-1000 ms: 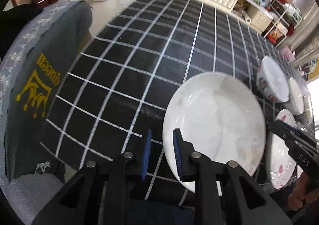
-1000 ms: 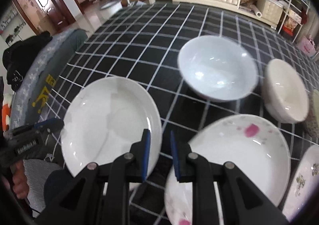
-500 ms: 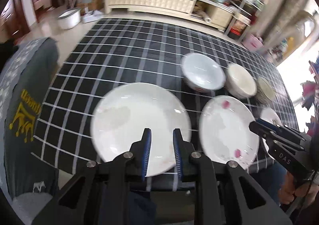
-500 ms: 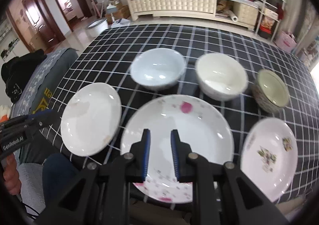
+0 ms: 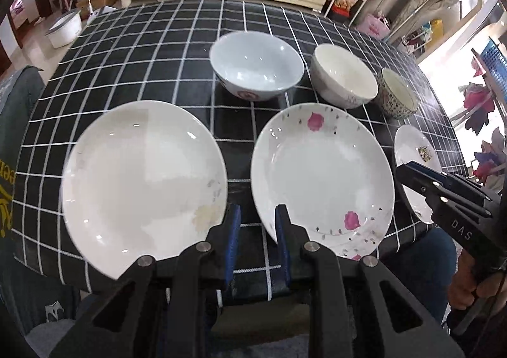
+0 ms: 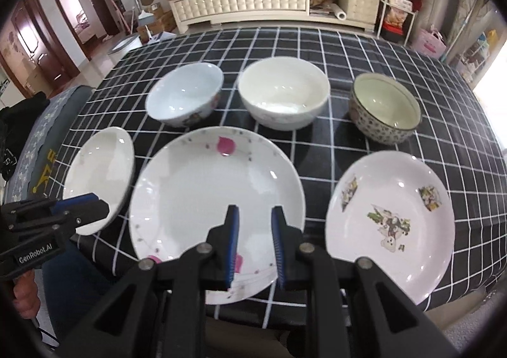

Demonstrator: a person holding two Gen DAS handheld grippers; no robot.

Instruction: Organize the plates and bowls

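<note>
While three plates point(image 6: 218, 199) and three bowls point(image 6: 283, 93) lie unstacked on the table point(image 6: 443, 123) (nothing sorted yet), both grippers, left point(image 5: 255, 242) and right point(image 6: 253, 245), hover narrowly parted, holding nothing.

Three plates lie in the near row: a plain plate point(image 5: 142, 177) at 9 o'clock, a pink-flower plate point(image 6: 215, 212) in the middle, and a picture plate point(image 6: 389, 224) at 3 o'clock. Three bowls stand in the far row: a bluish bowl point(image 6: 185, 94) at 11 o'clock, a cream bowl point(image 6: 283, 91) at 12, and a patterned bowl point(image 6: 385, 107) at 2. Six dishes in all, none stacked. Two grippers hover at 6 o'clock, the left gripper point(image 5: 255, 244) and the right gripper point(image 6: 253, 245).
</note>
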